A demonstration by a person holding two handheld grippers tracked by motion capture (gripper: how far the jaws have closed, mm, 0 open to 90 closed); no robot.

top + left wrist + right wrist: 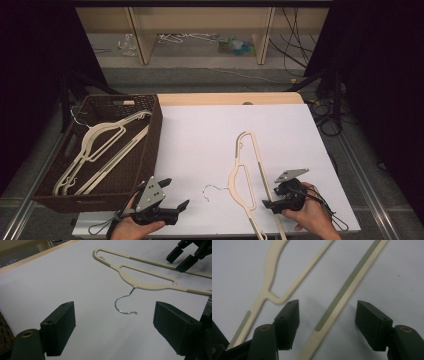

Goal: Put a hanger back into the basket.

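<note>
1. High view: a brown basket (150,145) at the table's left holds cream hangers (102,145).
2. Left gripper (176,196), near edge, jaws spread and empty.
3. Cream hanger (245,170) lies flat on the white table (200,135), right of centre.
4. Right gripper (327,322) straddles its bar, jaws spread, not pinching.

- The left tool (175,192) sits low at the near left of the worktop, its jaws spread wide with nothing between them.
- The left hand (131,224) grips it from behind, the forearm entering from below.
- The right tool (268,198) points left, jaws apart, not pressing on anything.
- The right hand (306,212) wraps its rear.
</note>
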